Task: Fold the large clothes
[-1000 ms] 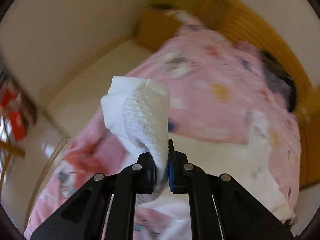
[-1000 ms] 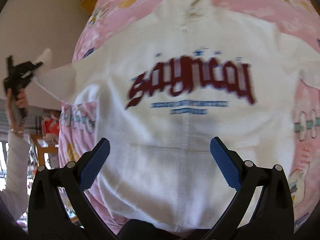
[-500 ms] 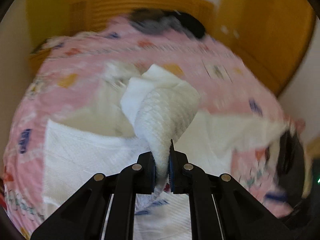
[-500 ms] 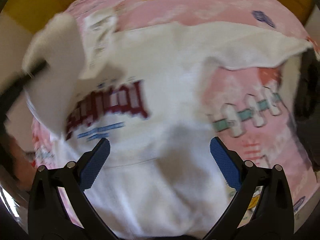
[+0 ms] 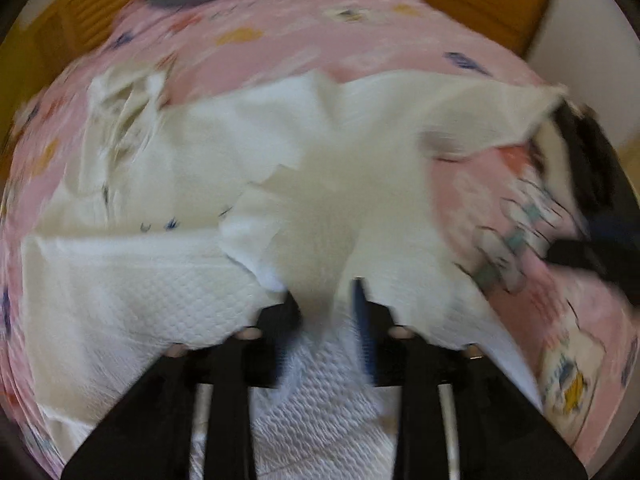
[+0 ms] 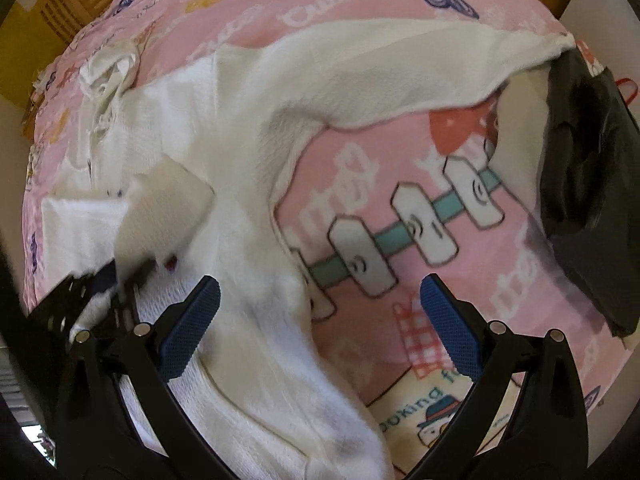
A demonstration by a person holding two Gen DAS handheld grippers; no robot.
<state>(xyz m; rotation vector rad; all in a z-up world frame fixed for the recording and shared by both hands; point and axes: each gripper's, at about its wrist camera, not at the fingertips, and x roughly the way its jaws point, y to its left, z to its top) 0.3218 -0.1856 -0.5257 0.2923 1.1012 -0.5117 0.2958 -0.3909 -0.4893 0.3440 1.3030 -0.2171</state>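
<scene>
While the white sweatshirt [image 6: 248, 152] lies spread across the pink cartoon-print blanket [image 6: 400, 184], we see one sleeve [image 6: 400, 68] stretching toward two o'clock in the right wrist view, its cuff touching a black garment [image 6: 584, 168] at the three o'clock edge. At about eight o'clock in that view a white flap of the same sweatshirt, the other sleeve [image 6: 160, 204], is folded in over the body. Our left gripper [image 5: 326, 312] sits at six o'clock in its own view, and the sleeve cloth [image 5: 320, 216] runs down between its fingers; they stand narrowly apart with the fabric between them, but blur keeps us from telling whether they pinch it or have let it go. From the right wrist view the left gripper [image 6: 120, 280] shows as a dark, blurred shape at eight o'clock, just beside the folded flap. Our right gripper [image 6: 316, 320] hangs over the sweatshirt's lower side edge with its blue pads [image 6: 192, 320] spread wide, holding nothing. Beyond the blanket, at eleven o'clock, we see a slatted wooden headboard [image 6: 60, 12].
</scene>
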